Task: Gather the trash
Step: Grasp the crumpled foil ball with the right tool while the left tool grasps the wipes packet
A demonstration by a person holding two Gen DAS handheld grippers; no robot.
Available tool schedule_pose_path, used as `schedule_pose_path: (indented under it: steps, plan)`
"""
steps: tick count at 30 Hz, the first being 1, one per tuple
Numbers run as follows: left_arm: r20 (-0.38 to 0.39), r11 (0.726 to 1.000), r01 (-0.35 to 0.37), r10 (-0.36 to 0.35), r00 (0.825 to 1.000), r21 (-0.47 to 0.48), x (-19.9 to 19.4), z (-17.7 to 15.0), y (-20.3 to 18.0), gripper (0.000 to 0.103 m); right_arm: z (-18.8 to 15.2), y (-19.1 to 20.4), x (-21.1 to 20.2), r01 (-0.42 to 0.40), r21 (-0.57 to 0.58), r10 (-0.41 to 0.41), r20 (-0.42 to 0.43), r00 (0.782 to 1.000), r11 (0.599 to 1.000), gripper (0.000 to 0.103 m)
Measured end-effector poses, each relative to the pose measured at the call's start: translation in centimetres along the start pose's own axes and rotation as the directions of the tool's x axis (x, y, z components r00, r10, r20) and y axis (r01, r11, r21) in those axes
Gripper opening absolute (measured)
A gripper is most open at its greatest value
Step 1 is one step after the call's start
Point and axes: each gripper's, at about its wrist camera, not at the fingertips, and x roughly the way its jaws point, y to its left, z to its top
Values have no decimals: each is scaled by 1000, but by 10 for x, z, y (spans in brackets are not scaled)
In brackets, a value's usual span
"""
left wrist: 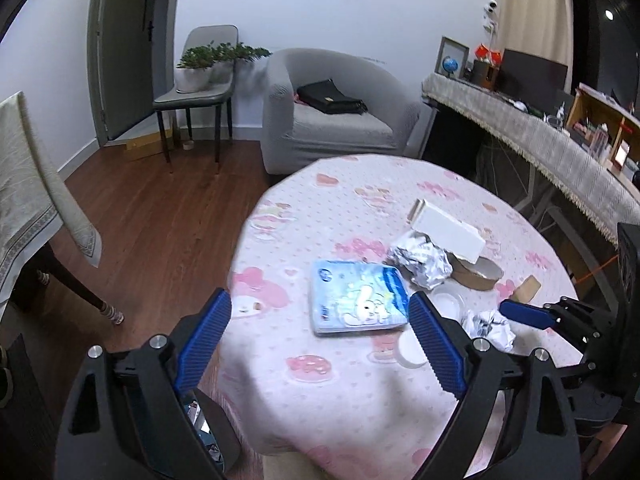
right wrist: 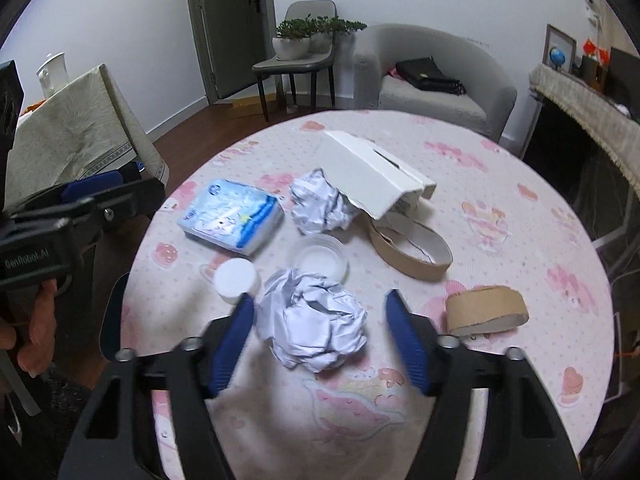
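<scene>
Right wrist view shows our right tongs (right wrist: 320, 340) spread on either side of a crumpled paper ball (right wrist: 314, 330) near the table's (right wrist: 500, 184) front edge, the pads beside the paper but not yet pressing it. We judge this to be the pick-up step for that ball. Left wrist view shows our left tongs (left wrist: 320, 340) gaping wide and empty above the blue tissue pack (left wrist: 358, 298). More trash lies further back: a second crumpled ball (right wrist: 320, 206), a torn white box (right wrist: 372, 170), a brown paper ring (right wrist: 410, 250), a flattened cardboard roll (right wrist: 486, 308), a clear cup (right wrist: 320, 258) and a white lid (right wrist: 235, 280). Next, we judge, the right tongs must close enough to pinch the soft paper, then lift clear without nudging the cup just behind it.
</scene>
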Motion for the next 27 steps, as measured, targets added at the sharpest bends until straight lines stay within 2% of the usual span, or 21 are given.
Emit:
schedule_pose_path:
  steps: [4,8,14,20,27]
  plan:
    - [-31,1000,9,-9,999,25,14,-2,-11,92,0,-4,-3,-12,-8,12,5,1000,1000,46]
    - [-65,1000,30,-29,997,8,29,-4,-17,92,0,-11,-15,-21,2,21,32,999,1000,45]
    - [-86,1000,20,-18,996,18,44,-3,-23,92,0,-27,-32,-21,25,19,66,998,999,45]
    - [-112,1000,-4,6,994,24,59,-2,-27,92,-2,-36,-45,-20,34,16,91,996,999,45]
    - [-131,996,-59,68,989,72,72,-2,-35,92,-3,-43,-50,-11,37,7,93,996,999,45]
